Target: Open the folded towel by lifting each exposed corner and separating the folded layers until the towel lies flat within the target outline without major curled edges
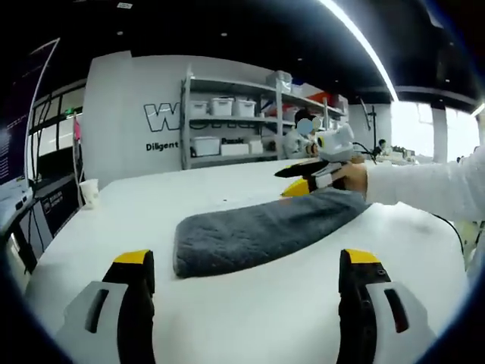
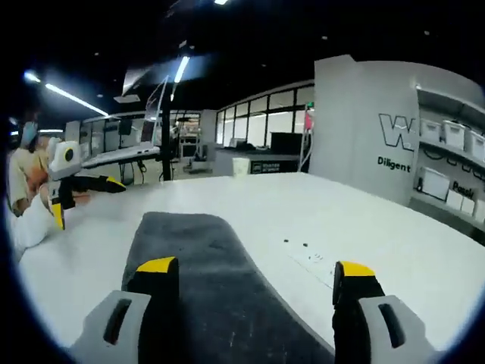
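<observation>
The folded dark grey terry towel [image 1: 265, 231] lies as a long strip on the white desk [image 1: 227, 311], stretching away from the left gripper [image 1: 246, 292], whose yellow-tipped jaws stand wide apart and released just short of its near end. The left gripper view also takes in the right gripper [image 1: 307, 178], held in a hand [image 1: 350, 177] with a white sleeve at the towel's far end, with metal shelving [image 1: 227, 121] holding white bins behind. In the right gripper view the towel [image 2: 204, 280] runs between that gripper's [image 2: 254, 292] spread, empty jaws, and the left gripper [image 2: 72, 182] hangs beyond the desk's [image 2: 364, 227] left side.
</observation>
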### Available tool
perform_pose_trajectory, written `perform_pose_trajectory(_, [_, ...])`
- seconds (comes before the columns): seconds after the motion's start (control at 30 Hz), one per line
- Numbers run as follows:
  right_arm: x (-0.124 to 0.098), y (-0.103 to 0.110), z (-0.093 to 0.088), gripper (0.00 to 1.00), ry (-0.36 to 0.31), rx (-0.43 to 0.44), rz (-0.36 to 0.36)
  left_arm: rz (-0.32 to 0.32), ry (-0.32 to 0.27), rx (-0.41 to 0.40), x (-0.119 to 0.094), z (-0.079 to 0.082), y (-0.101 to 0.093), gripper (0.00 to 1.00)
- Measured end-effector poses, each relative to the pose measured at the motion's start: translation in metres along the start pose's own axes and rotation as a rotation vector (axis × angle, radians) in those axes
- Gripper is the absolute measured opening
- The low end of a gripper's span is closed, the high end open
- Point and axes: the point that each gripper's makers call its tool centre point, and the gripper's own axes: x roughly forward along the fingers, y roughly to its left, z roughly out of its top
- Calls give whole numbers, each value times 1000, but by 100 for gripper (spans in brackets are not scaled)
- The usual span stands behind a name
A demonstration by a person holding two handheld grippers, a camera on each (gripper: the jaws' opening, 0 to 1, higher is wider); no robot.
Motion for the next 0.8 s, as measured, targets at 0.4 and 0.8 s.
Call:
perform_pose_trajectory(0.4, [46,21,-31,45,132,22,64,-7,-13,-18,-4,-1,-8,100])
perform_pose_trajectory(0.8, [40,30,-30,1,130,-32,68,4,-28,-36,-8,1,-5,100])
